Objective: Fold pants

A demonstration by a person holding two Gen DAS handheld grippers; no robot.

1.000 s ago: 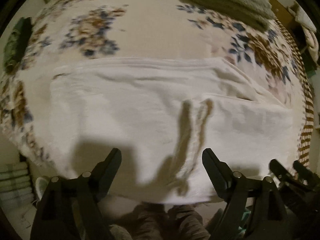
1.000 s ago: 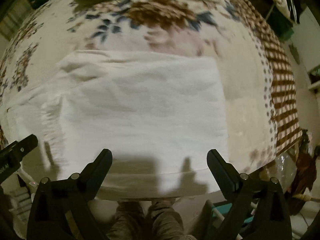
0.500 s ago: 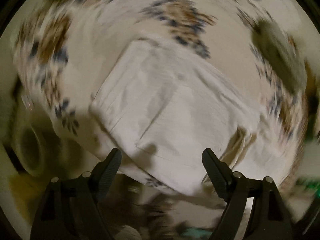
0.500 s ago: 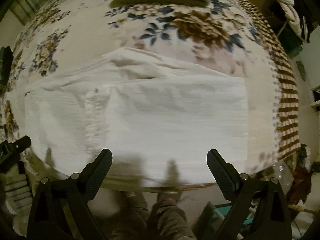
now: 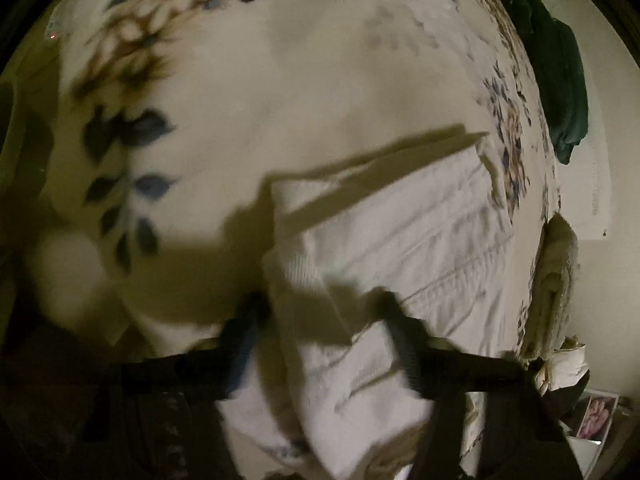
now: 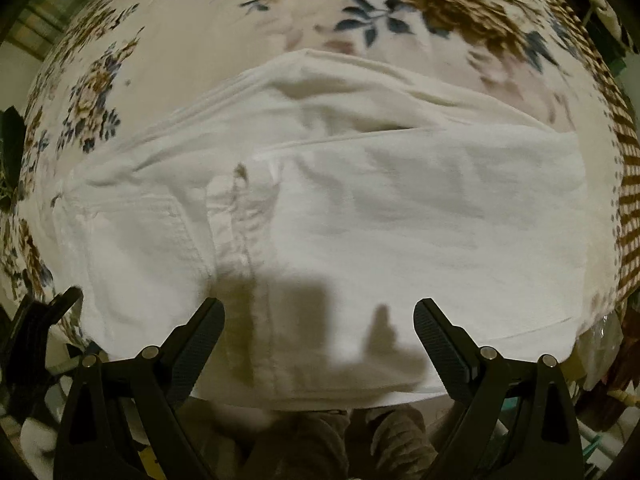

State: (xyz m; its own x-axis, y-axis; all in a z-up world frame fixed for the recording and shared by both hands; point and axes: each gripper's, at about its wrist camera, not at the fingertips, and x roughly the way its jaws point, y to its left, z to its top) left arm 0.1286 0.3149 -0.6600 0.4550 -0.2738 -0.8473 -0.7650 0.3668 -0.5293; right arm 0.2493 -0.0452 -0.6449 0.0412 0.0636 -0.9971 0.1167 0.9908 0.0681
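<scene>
White pants [image 6: 360, 208] lie folded in a wide band across a floral bedspread [image 6: 224, 32]. My right gripper [image 6: 319, 322] is open and empty, hovering over the near edge of the pants. In the left wrist view, which is blurred, my left gripper [image 5: 320, 312] is open, its jaws standing either side of the left end of the pants [image 5: 392, 248], close to the fabric. Whether the fingers touch the cloth I cannot tell. The left gripper's tip also shows at the left edge of the right wrist view [image 6: 48, 308].
A dark green garment [image 5: 560, 72] lies at the far side of the bed. A folded beige towel [image 5: 554, 276] sits near the bed's edge. The bed's checked border [image 6: 628, 184] runs along the right. The person's legs [image 6: 360, 440] stand at the near bed edge.
My left gripper has swung round to the left end of the pants and dropped close to them. My right gripper has drifted slightly, staying open above the near edge.
</scene>
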